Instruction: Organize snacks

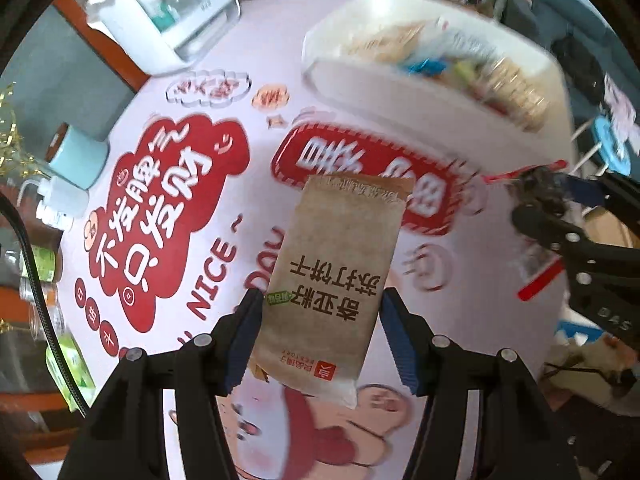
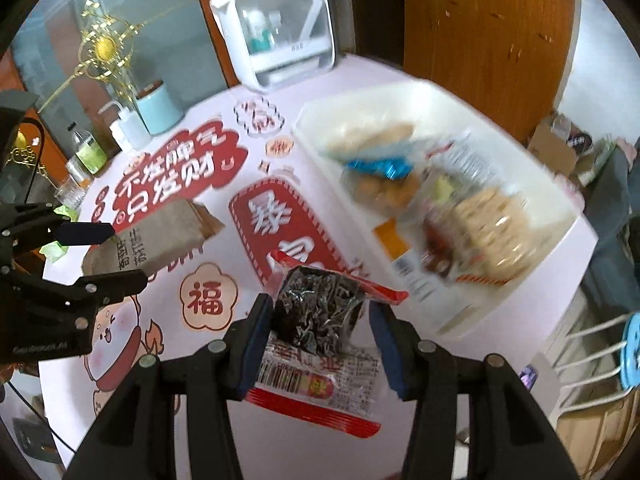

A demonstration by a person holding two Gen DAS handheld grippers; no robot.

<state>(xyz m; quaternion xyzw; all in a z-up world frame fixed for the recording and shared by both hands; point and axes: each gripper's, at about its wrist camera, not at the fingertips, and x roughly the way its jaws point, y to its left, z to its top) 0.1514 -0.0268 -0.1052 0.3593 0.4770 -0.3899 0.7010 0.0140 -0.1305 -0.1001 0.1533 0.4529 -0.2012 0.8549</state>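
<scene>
Two packets we hold: left gripper point(image 1: 320, 336) jaws grip a brown packet point(image 1: 336, 276), right gripper point(image 2: 320, 344) jaws a red-edged barcoded packet point(image 2: 320, 344); the surface point(image 1: 248, 184) reads "NICE".

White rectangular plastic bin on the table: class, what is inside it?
The white rectangular plastic bin holds jumbled snack packets, including a shiny blue wrapper and a pale cracker pack. Motion blur hides details; lower packets are covered.

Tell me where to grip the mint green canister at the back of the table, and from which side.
Grip the mint green canister around its round wall, gripper level, coming from the open table side. It stands upright with a brown lid on top, so a top grip looks poor. A white squeeze bottle stands close beside it; stay clear of that flank.
</scene>
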